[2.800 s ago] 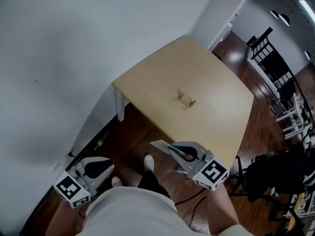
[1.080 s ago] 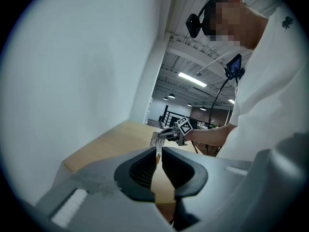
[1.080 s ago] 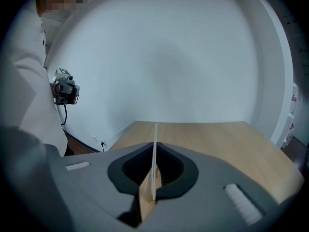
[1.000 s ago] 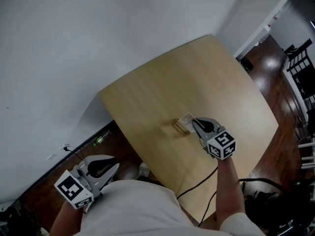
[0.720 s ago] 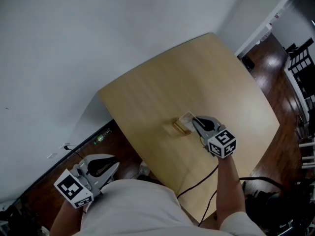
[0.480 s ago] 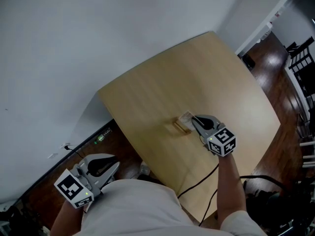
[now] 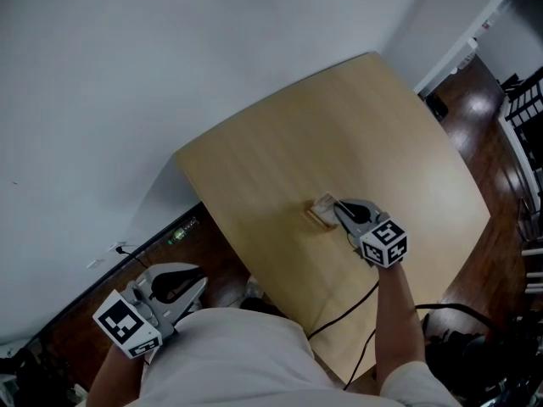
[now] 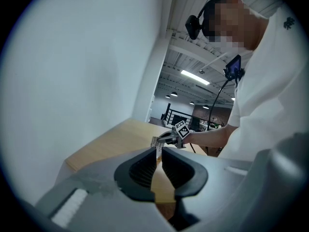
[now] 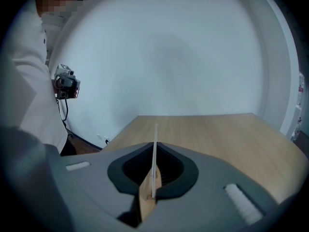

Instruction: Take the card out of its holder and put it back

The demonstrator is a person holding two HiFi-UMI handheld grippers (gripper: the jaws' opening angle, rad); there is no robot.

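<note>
A small wooden card holder (image 7: pixel 316 220) stands near the middle of the light wooden table (image 7: pixel 297 142), with a white card (image 7: pixel 324 203) upright at it. My right gripper (image 7: pixel 338 205) reaches over the table and is shut on that card. In the right gripper view the card (image 9: pixel 155 149) shows edge-on as a thin white line between the closed jaws, its lower end at the holder (image 9: pixel 146 202). My left gripper (image 7: pixel 200 283) hangs off the table by the person's left side, shut on nothing. From the left gripper view (image 8: pixel 159 151) the right gripper (image 8: pixel 166 137) is seen far off.
A white wall runs along the table's far side. Dark wooden floor (image 7: pixel 212 253) lies below the near edge. A cable (image 7: pixel 344 308) trails from the right arm over the table's edge. Black chairs (image 7: pixel 530 100) stand at the far right.
The right gripper has come from beside the person's body onto the table and closed on the card. Over the last second it has hardly moved. The left gripper has stayed put.
</note>
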